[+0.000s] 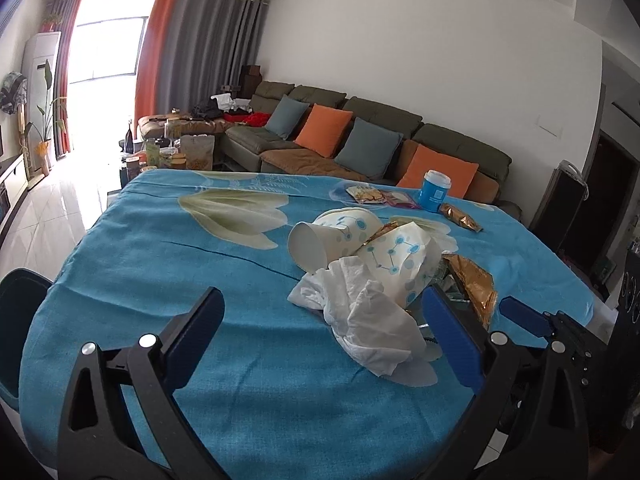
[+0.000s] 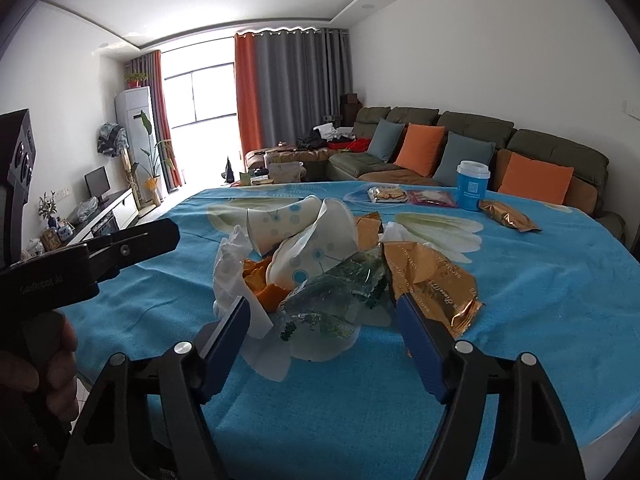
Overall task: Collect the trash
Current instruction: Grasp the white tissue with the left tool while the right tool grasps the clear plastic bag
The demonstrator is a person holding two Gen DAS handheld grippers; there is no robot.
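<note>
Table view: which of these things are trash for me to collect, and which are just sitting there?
Likely trash, heaped together:
- crumpled tissue
- two tipped paper cups
- torn gold wrapper
- clear green-printed wrapper

Probably just lying about, at the far edge:
- upright blue cup with lid
- snack packets
- sealed gold packet, less certain

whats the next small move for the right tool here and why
Probably ease the right tool forward and down, then close on the clear plastic wrapper. Its jaws stand open on either side of that wrapper at the near edge of the trash pile, not yet pressing it, so it looks like the closest piece to grab.
</note>
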